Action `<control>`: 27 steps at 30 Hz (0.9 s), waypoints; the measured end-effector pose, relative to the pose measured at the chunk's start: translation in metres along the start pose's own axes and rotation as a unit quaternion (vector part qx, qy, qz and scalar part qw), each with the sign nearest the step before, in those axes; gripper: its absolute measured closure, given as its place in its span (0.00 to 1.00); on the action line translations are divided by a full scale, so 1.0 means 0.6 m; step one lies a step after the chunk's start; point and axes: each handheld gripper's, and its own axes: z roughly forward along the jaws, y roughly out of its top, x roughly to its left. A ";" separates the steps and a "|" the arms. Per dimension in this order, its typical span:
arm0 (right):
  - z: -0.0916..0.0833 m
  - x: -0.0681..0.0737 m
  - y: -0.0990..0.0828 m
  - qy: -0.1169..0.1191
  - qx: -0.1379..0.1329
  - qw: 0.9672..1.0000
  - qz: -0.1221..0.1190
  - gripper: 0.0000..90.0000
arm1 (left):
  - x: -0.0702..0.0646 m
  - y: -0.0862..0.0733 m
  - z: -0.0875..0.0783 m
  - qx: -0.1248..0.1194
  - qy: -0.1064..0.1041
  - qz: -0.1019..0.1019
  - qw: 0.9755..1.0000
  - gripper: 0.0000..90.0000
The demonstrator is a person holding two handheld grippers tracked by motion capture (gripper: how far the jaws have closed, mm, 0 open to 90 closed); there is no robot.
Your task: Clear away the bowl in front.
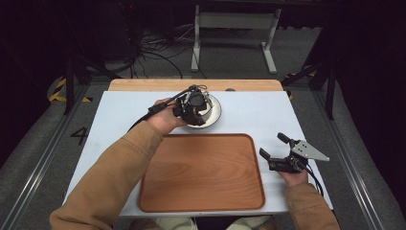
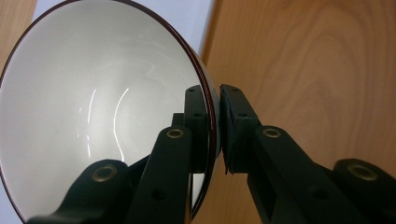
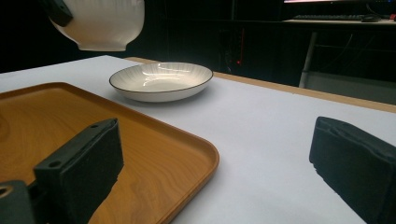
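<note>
Fig. legend. L gripper (image 1: pixel 194 109), hand-held, is clamped on the rim of a white bowl (image 2: pixel 102 112): in the left gripper view one pad sits inside the rim, the other outside, the thin dark-edged wall pinched between them. The bowl is tilted, its glossy inside facing the camera, w/ wood grain of the tray behind it. In the right gripper view the bowl (image 3: pixel 105 23) hangs in the air, clear of the table, above and near the plate.

Plate (image 3: pixel 161 80): shallow, white, dark rim line, ribbed inside; rests flat on the white table top (image 1: pixel 258 115) near the far edge, just beyond the tray's far edge.

Tray (image 1: pixel 201 172): wooden, rounded corners, lies at the near-centre of the table, reaching almost to the near edge.

R gripper (image 1: pixel 279 149): held at the table's near right corner, just beside the tray's right edge, jaws spread wide apart w/ nothing between them; in its own view they frame the tray corner and bare table top.
</note>
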 end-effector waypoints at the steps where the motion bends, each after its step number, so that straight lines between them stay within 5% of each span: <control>1: 0.000 0.000 0.000 0.000 0.000 1.000 0.000 0.03 | -0.006 0.000 -0.003 -0.003 -0.003 -0.001 1.000 0.92; 27: 0.000 0.000 0.000 -0.003 0.000 1.000 0.002 0.03 | -0.088 -0.016 -0.047 -0.004 -0.039 0.042 0.998 0.92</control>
